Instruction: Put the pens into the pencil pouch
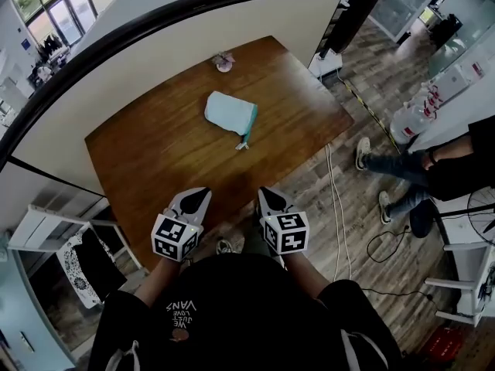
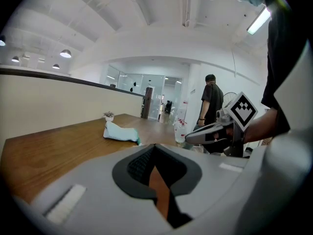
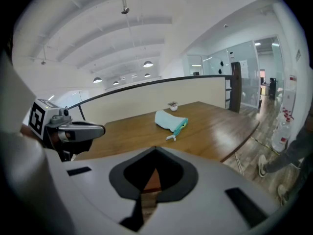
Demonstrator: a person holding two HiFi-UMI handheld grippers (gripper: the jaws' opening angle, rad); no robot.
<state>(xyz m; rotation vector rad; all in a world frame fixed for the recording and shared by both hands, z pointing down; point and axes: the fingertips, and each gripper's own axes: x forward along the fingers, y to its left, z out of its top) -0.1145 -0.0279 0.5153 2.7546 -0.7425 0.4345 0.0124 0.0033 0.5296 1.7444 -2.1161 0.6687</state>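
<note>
A light teal pencil pouch [image 1: 230, 114] lies on the brown wooden table [image 1: 155, 161], its zip end and white pull [image 1: 244, 144] toward me. I see no pens in any view. My left gripper [image 1: 193, 201] and right gripper [image 1: 269, 199] hover side by side at the table's near edge, well short of the pouch, both shut and empty. In the left gripper view the shut jaws [image 2: 155, 147] point past the pouch [image 2: 120, 132], with the right gripper [image 2: 215, 131] alongside. The right gripper view has its shut jaws [image 3: 155, 152] aimed toward the pouch [image 3: 171, 120].
A small pink pot with a plant [image 1: 224, 62] stands at the table's far edge. A low partition wall [image 1: 155, 60] runs behind the table. A person's legs [image 1: 394, 168], a white cable [image 1: 334, 192] and large water bottles [image 1: 414, 114] are on the floor to the right.
</note>
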